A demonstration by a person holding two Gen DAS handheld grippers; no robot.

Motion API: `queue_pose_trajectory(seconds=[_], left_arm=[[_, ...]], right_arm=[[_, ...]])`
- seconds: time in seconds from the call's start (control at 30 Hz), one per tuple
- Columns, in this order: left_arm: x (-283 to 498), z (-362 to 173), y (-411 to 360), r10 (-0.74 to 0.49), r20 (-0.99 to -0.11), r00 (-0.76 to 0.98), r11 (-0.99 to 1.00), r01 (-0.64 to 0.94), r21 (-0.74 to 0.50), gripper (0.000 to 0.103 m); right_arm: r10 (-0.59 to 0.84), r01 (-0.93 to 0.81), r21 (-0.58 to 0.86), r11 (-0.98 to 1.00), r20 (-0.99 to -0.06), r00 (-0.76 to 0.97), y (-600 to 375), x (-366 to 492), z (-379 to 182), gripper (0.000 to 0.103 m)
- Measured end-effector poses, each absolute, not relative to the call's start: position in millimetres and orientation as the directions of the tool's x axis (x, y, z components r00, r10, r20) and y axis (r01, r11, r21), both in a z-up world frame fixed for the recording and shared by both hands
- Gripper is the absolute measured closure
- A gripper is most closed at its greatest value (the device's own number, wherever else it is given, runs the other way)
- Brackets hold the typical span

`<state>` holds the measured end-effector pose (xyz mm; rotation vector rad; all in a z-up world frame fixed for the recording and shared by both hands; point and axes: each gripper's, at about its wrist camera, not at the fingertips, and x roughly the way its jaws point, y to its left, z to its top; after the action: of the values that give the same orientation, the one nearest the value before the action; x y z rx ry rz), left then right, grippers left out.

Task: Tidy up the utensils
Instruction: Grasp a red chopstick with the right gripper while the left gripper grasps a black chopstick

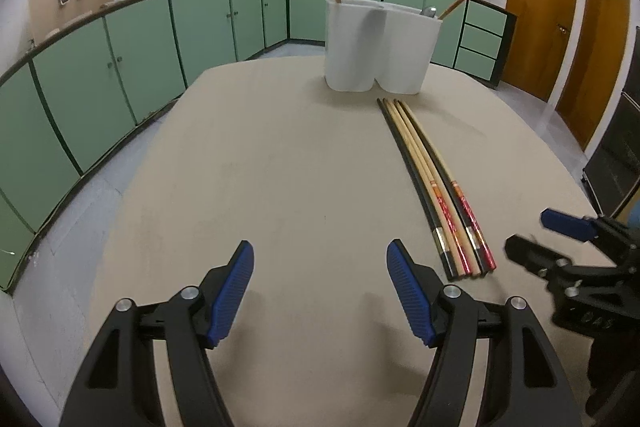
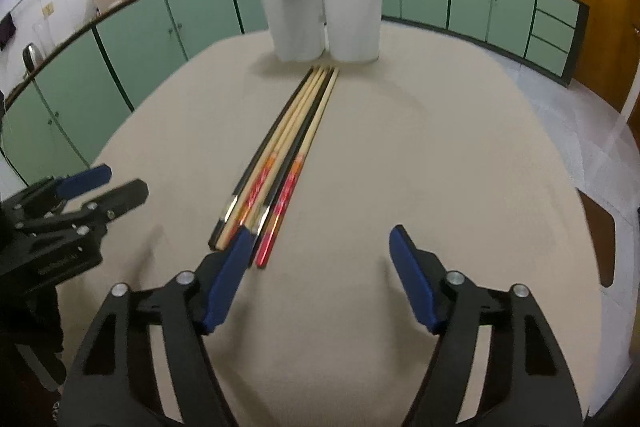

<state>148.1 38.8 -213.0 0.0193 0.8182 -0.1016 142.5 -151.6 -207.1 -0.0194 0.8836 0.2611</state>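
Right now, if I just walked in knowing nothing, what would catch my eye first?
Probably the bundle of chopsticks lying side by side on the beige table, pointing toward a white two-part holder at its far edge, with a chopstick already leaning in each half. Next, the two grippers with blue pads: the right gripper hovers just behind the bundle's near ends, the left gripper beside it, both with jaws wide apart.
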Motion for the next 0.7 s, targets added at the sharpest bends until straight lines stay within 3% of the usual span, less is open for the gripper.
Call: queue_pose_trajectory(seconds=[0.4,0.53,0.63,0.7], left_arm=[[146.6,-215.9,35.1,-0.094,-0.741,0.665,0.993,0.111,-0.027,0.035],[146.6,-217.1,35.2,-0.096,-0.744,0.661,0.993,0.110,-0.030,0.035],[147.5,-218.7,33.2,-0.106,-0.748,0.655,0.993,0.110,-0.045,0.035],[147.9,-219.4,29.9,-0.116,-0.751,0.650,0.992,0.117,-0.052,0.035]], right_arm=[[0.144,-0.218,0.013,0.976,-0.790,0.597,-149.1,144.1,-216.9,0.048],[0.172,-0.206,0.059,0.977,-0.787,0.592,-161.9,142.5,-214.3,0.048],[0.207,-0.229,0.085,0.970,-0.785,0.584,-159.3,141.4,-216.1,0.054],[0.207,-0.247,0.071,0.966,-0.785,0.584,-153.3,140.7,-217.3,0.070]])
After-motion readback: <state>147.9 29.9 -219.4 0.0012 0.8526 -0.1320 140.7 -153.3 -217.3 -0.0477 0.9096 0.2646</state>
